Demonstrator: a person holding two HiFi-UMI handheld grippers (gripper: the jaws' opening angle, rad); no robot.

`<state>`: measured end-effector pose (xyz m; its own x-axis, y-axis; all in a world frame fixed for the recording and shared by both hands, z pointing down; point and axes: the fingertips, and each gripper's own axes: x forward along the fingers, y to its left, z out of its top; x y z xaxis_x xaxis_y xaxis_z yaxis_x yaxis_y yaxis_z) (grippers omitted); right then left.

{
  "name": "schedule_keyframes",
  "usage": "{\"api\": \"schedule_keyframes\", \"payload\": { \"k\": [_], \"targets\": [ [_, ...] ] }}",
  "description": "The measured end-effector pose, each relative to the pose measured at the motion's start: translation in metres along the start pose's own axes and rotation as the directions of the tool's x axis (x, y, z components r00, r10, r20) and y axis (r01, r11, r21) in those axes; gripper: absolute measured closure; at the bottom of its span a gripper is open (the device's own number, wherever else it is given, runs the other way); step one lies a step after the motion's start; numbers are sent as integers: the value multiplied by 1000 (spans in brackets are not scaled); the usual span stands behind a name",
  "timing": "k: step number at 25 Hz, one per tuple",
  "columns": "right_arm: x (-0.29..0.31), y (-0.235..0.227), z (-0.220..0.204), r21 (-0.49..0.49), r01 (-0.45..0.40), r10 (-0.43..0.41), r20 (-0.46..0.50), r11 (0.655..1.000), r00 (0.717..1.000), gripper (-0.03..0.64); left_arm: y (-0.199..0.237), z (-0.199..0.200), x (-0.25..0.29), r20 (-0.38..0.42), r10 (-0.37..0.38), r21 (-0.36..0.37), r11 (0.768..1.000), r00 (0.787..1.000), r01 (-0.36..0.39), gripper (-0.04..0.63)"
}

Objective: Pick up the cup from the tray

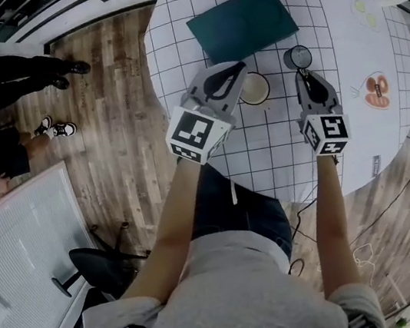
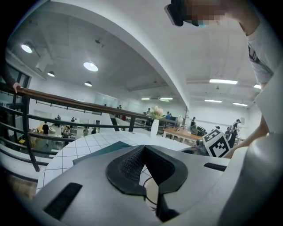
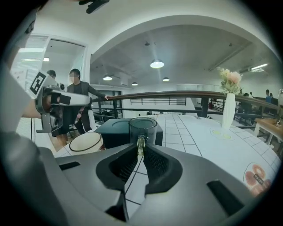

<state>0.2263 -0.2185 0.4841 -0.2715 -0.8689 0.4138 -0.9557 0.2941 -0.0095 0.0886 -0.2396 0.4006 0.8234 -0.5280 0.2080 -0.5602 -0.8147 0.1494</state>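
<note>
A clear glass cup (image 1: 297, 56) (image 3: 142, 128) stands just in front of the dark teal tray (image 1: 242, 22) (image 3: 110, 128) on the gridded white table. My right gripper (image 1: 302, 73) (image 3: 140, 150) is shut on the cup's thin handle at its very tips. I cannot tell whether the cup touches the table. A cream cup (image 1: 255, 89) (image 3: 86, 142) sits on the table left of it. My left gripper (image 1: 238, 68) (image 2: 143, 149) is shut and empty, right beside and above the cream cup (image 2: 151, 190).
A white vase of flowers (image 3: 229, 106) (image 2: 154, 126) stands far across the table. A printed round mark (image 1: 374, 90) lies at the right. The table's near edge is by my body, an office chair (image 1: 90, 268) below left. A person (image 3: 75, 88) stands by the railing.
</note>
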Motion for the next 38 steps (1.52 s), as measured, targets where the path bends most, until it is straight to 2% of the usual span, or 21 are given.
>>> {"api": "schedule_keyframes", "payload": {
  "k": [12,23,38],
  "targets": [
    [3,10,-56,10,-20,21,-121,1000,992,578,-5,-9,-5,-16,7,-4,1000,1000,-7,588],
    [11,11,-71,-48,-56,46,-191,997,981,578,-8,-18,-3,-30,2,-16,1000,1000,-2,588],
    [12,15,-87,-120,-70,34,-279,990,960,578,-3,-19,-9,-29,19,-29,999,999,-20,588]
  ]
}}
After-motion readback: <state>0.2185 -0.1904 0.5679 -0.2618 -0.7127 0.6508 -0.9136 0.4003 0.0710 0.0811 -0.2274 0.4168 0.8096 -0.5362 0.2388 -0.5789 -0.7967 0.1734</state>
